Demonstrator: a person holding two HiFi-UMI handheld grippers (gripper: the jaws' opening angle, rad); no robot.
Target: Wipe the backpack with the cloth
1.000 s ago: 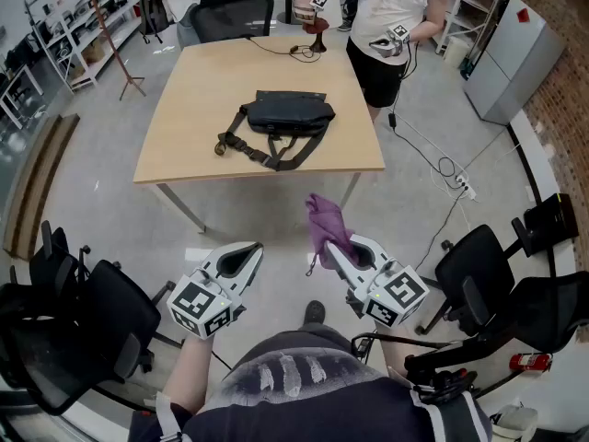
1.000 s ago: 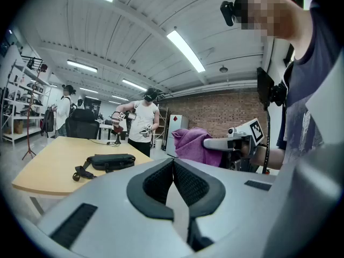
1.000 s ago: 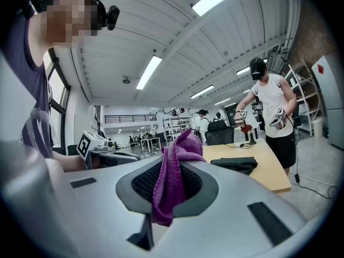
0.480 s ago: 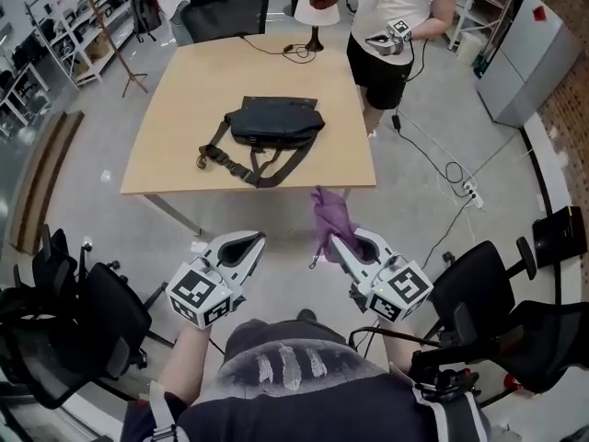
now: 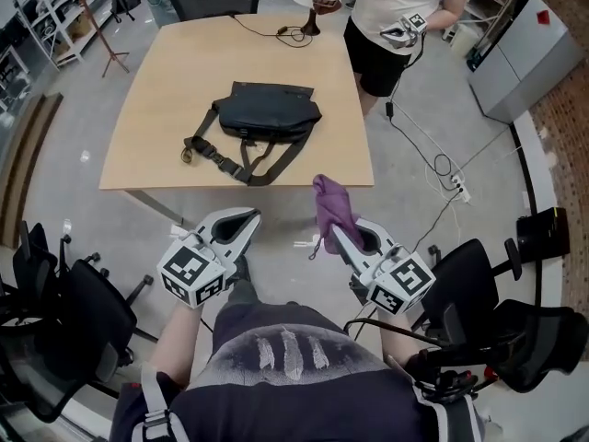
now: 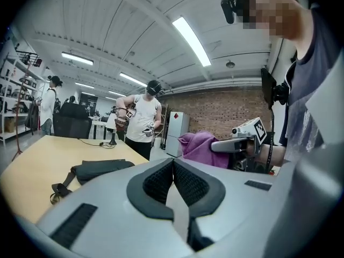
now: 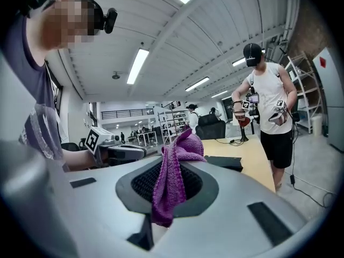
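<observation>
A dark backpack (image 5: 266,113) lies flat on the wooden table (image 5: 166,155), straps trailing toward the near edge; it also shows low in the left gripper view (image 6: 99,169). My right gripper (image 5: 336,235) is shut on a purple cloth (image 5: 332,203), which stands up from the jaws just off the table's near edge. In the right gripper view the cloth (image 7: 173,176) hangs down between the pads. My left gripper (image 5: 241,219) is shut with nothing in it, held in the air near the table's front edge, left of the cloth.
Another person (image 5: 396,17) with grippers stands at the table's far right corner. A lamp and cable (image 5: 294,28) sit at the far edge. Black office chairs (image 5: 64,320) stand at my left and right (image 5: 479,284). A cable and power strip (image 5: 451,180) lie on the floor.
I have stepped closer to the table; both grippers have come forward toward its near edge. The cloth stays held in the right gripper.
</observation>
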